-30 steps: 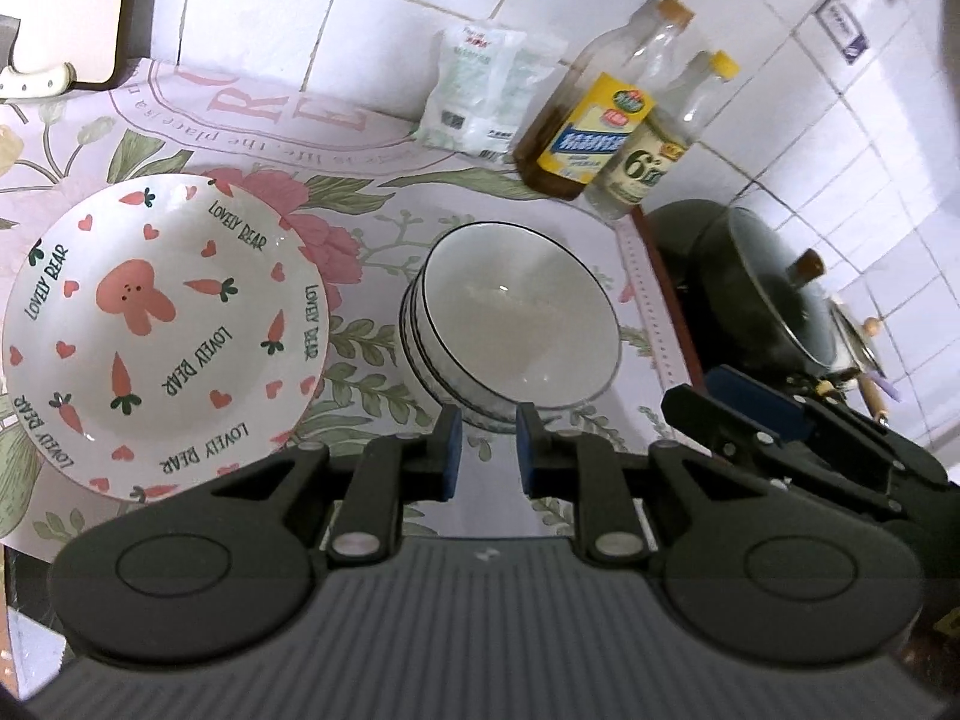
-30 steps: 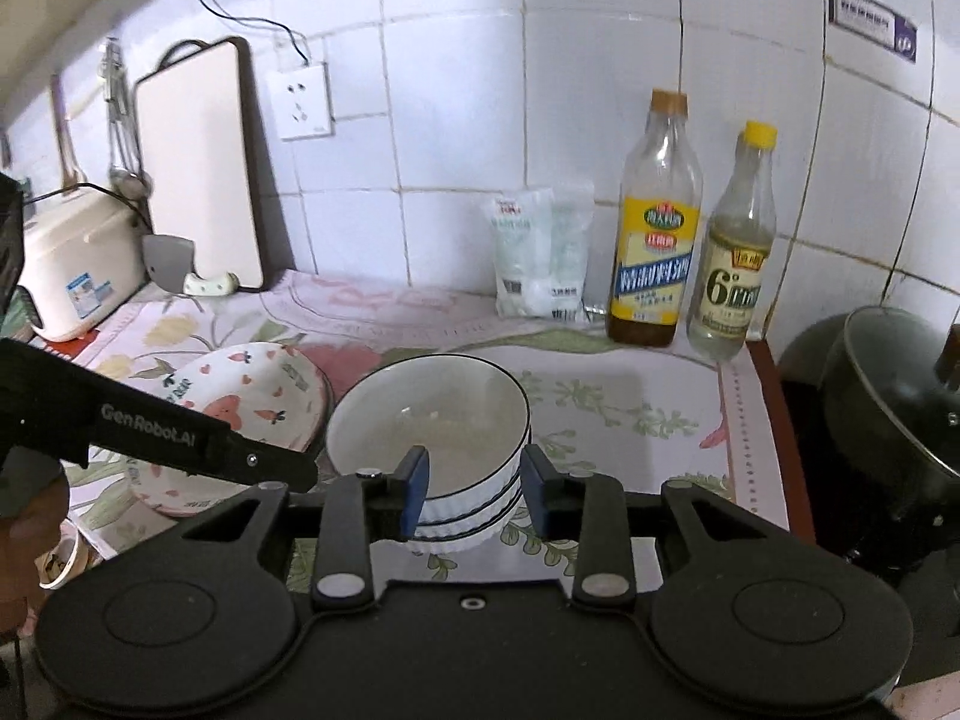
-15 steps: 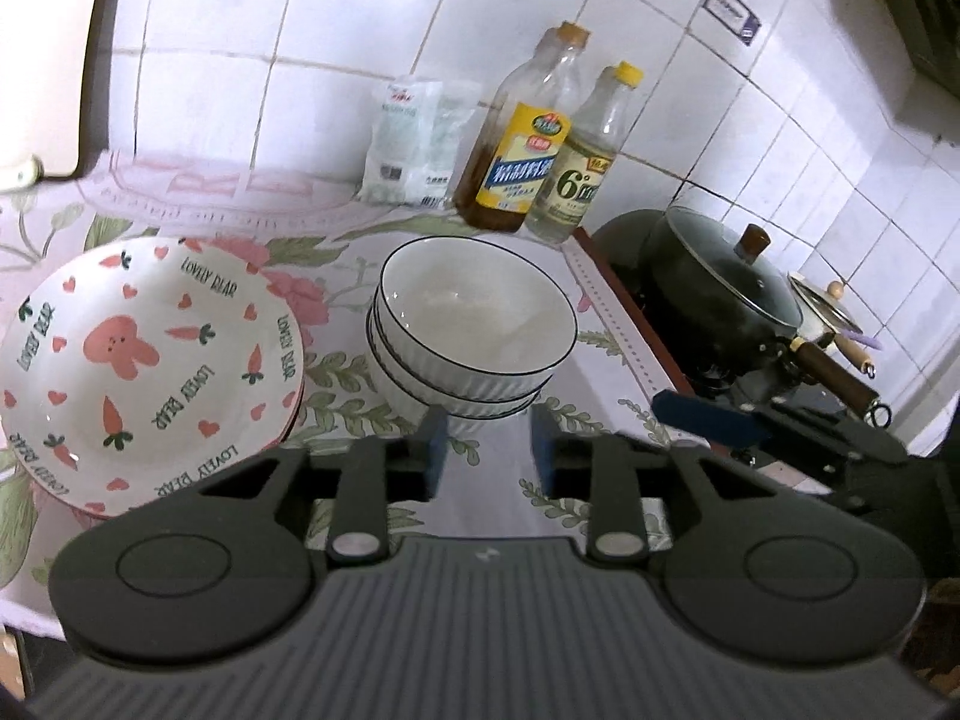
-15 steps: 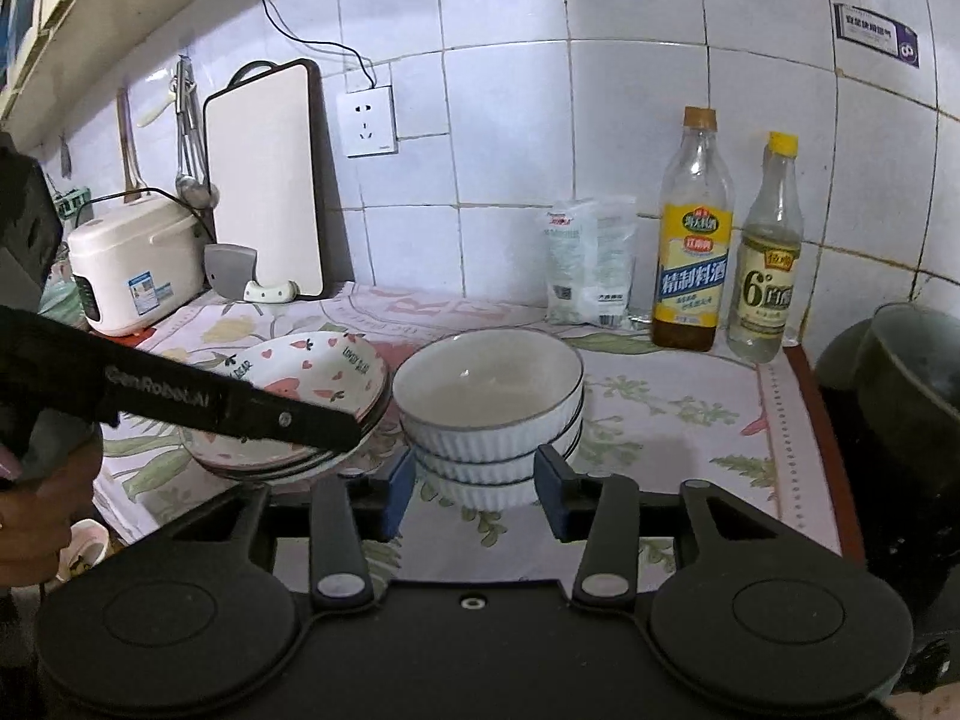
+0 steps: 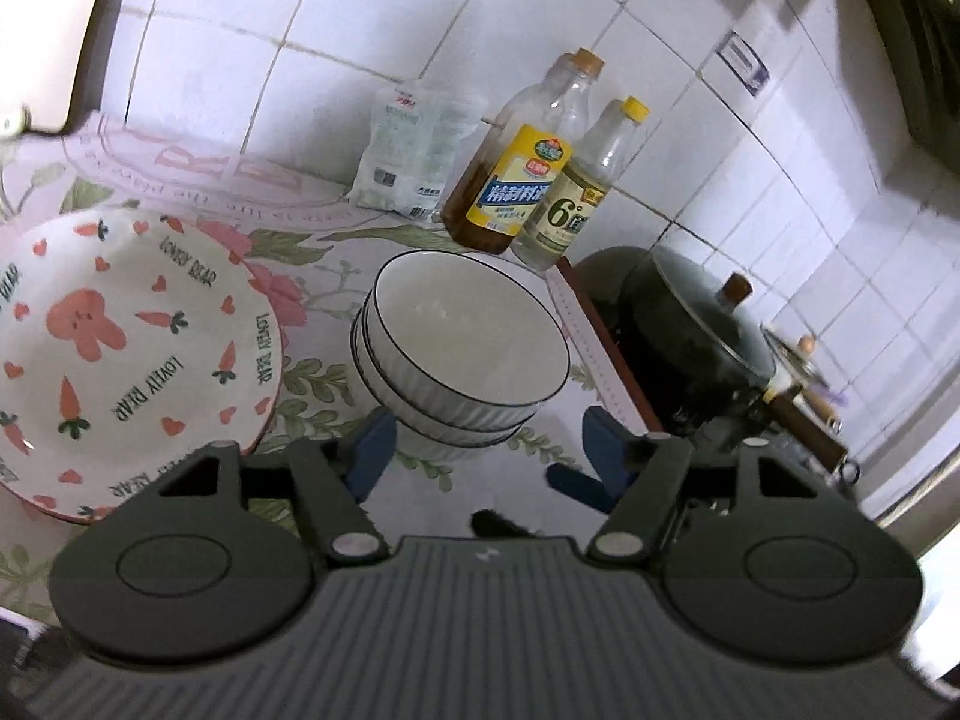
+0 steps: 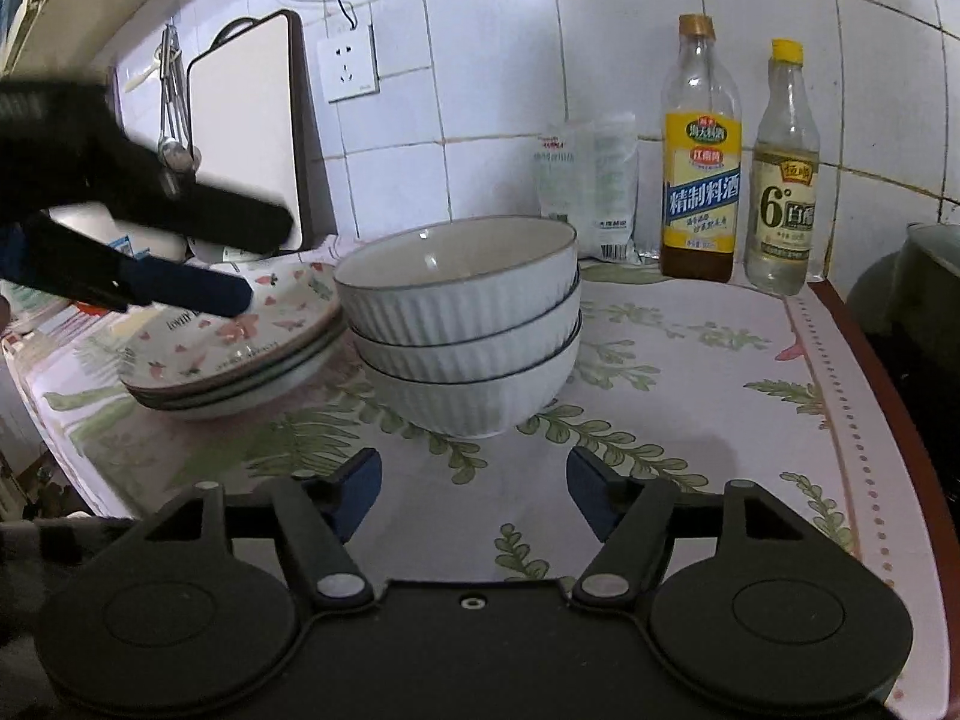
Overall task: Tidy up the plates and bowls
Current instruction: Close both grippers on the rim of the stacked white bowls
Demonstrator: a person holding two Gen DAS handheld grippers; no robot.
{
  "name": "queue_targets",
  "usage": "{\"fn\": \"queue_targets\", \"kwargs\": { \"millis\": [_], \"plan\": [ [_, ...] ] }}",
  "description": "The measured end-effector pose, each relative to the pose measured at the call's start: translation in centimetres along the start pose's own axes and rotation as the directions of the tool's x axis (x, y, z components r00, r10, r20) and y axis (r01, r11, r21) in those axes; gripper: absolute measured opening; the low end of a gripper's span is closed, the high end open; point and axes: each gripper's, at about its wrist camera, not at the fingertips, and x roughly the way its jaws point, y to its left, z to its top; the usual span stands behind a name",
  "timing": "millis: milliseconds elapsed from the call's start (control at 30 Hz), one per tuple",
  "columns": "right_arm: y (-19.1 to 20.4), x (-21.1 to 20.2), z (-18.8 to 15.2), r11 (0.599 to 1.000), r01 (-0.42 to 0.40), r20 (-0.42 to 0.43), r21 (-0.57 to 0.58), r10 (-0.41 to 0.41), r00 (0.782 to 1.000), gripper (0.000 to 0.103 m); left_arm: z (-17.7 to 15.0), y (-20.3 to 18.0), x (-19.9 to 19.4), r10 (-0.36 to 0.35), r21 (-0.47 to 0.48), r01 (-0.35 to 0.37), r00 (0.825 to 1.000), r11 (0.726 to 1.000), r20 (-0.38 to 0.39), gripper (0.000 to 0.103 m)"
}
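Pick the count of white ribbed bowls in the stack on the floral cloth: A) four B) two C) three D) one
C: the right wrist view shows the stack of white ribbed bowls side on, with three dark-lined rims nested one above the other, beside the plates.

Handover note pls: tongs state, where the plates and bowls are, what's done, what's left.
Left tongs: jaws opening, nothing between them, just short of the bowl stack.
Right tongs: jaws opening, empty, low over the floral cloth facing the bowls.
Bowl stack: three white ribbed bowls nested, mid-counter.
Plate stack: patterned plates piled directly left of the bowls, bunny plate on top.
Done: bowls and plates each sit in one pile.
Left: can't tell whether the stacks go elsewhere; if so, probably the bowls first.
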Motion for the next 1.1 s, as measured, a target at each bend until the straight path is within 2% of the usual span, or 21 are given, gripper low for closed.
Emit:
{"fn": "queue_targets", "kwargs": {
  "millis": [33,100,367,667,767,833,900,967,1100],
  "plan": [
    [-0.1,0.3,0.0,1.0,-0.002,0.001,0.001,0.002,1.0,0.077,0.1,0.1,0.4,0.0,-0.013,0.0,1.0,1.0,-0.007,0.069],
    [-0.4,1.1,-0.1,1.0,-0.004,0.007,-0.002,0.004,1.0,0.088,0.4,0.2,1.1,0.005,-0.039,-0.005,1.0,0.999,-0.02,0.071],
    [-0.8,3.5,0.5,0.999,-0.02,0.001,-0.027,0.02,1.0,0.092,1.4,2.4,4.3,0.008,-0.234,-0.02,0.999,0.972,-0.054,0.076],
    [-1.0,6.1,1.8,0.999,-0.041,-0.031,-0.024,0.04,0.999,0.095,1.9,3.5,7.7,0.038,-0.317,-0.079,0.991,0.945,-0.131,0.072],
    [-0.7,6.6,2.0,0.998,-0.045,-0.031,-0.035,0.044,0.999,0.095,1.8,3.3,8.5,0.077,-0.321,-0.119,0.987,0.94,-0.14,0.072],
    [-0.6,7.0,2.2,0.998,-0.05,-0.043,-0.036,0.048,0.998,0.096,1.7,3.2,8.7,0.111,-0.321,-0.15,0.984,0.935,-0.137,0.066],
    [-0.6,7.4,2.4,0.998,-0.058,-0.056,-0.029,0.056,0.997,0.098,1.7,3.3,8.7,0.152,-0.33,-0.184,0.981,0.926,-0.12,0.053],
    [-0.8,7.7,2.7,0.998,-0.067,-0.07,-0.02,0.065,0.995,0.098,1.7,3.4,8.9,0.178,-0.32,-0.209,0.976,0.924,-0.124,0.049],
    [-0.9,8.4,3.2,0.996,-0.081,-0.108,-0.034,0.076,0.991,0.099,1.9,3.0,9.5,0.211,-0.278,-0.24,0.969,0.93,-0.131,0.048]
  ]
}}
